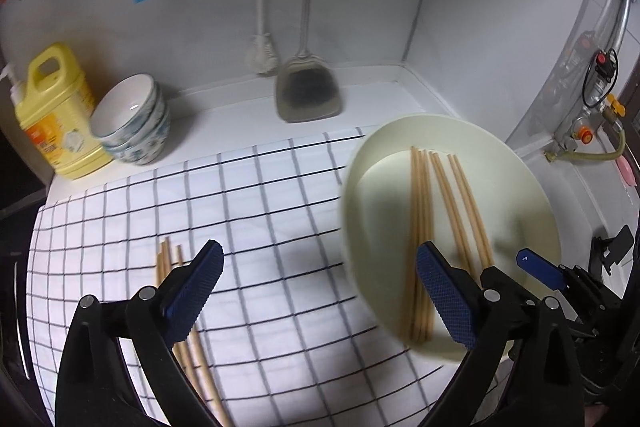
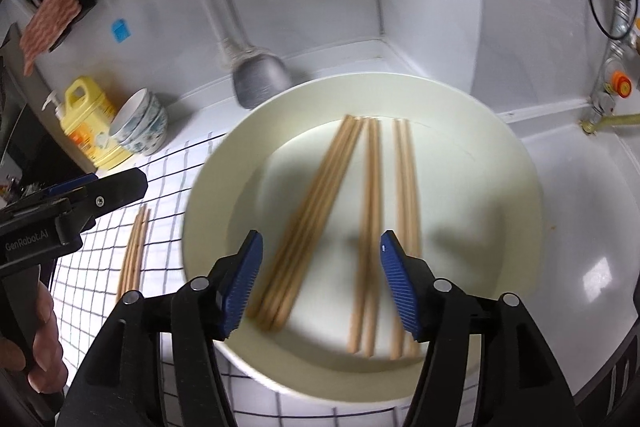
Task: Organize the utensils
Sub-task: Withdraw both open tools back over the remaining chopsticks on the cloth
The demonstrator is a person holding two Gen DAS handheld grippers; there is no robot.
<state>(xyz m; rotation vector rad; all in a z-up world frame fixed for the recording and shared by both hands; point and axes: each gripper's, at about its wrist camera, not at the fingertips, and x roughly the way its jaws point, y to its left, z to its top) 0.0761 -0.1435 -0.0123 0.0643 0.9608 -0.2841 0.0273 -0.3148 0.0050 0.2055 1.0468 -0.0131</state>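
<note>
Hovering over plate [image 2: 500, 163], right gripper [image 2: 320, 283] spread, empty; chopsticks [image 2: 312, 223] lie below. Left gripper [image 1: 320, 291] spread, empty, above checked cloth [image 1: 260, 195].

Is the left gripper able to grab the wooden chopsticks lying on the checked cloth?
Probably yes. The left gripper has its jaws wide open with nothing between them, and the wooden chopsticks lie bare on the checked cloth, just below its left finger. Nothing covers them.
</note>
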